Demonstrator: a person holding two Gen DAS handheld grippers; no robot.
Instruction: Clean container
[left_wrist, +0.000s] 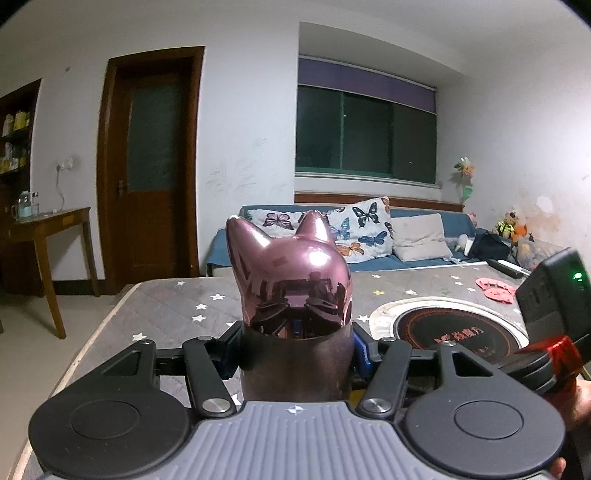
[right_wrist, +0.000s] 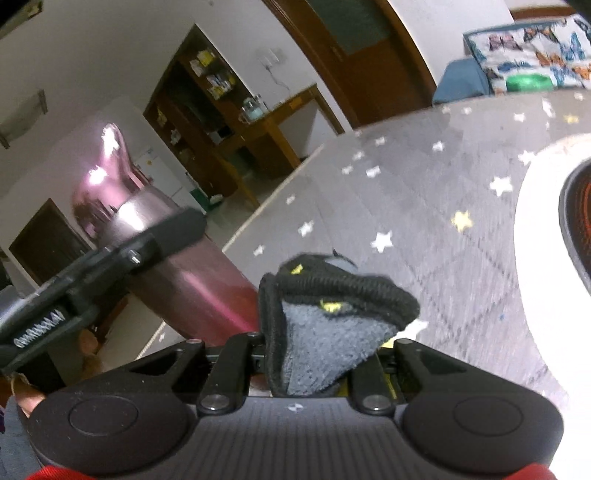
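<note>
The left gripper (left_wrist: 295, 354) clamps a pink metal bottle (left_wrist: 295, 354) by its body; its fingers are almost wholly hidden behind the bottle, with only a blue pad (left_wrist: 362, 349) peeking out at the right. The bottle's base is cut off behind the gripper housing, and its glossy cat-ear lid (left_wrist: 291, 269) stands upright above the jaws. In the right wrist view the same bottle (right_wrist: 199, 280) leans at the left, blurred, with the left gripper's dark finger across it.

The right gripper (right_wrist: 325, 354) is closed on a folded grey cloth with black edging (right_wrist: 325, 317); the cloth covers the fingertips, so the pads themselves cannot be made out. Its near edge sits just beside the bottle's lower body; whether they touch is unclear.

Beyond lies a grey star-print cover (left_wrist: 177, 299) with open surface to the left, its edge falling to bare floor. A round black cooktop in a white ring (left_wrist: 454, 328) lies to the right, partly cut off. Farther back are a blue sofa with butterfly pillows (left_wrist: 354, 229) and a wooden door (left_wrist: 151, 166).
</note>
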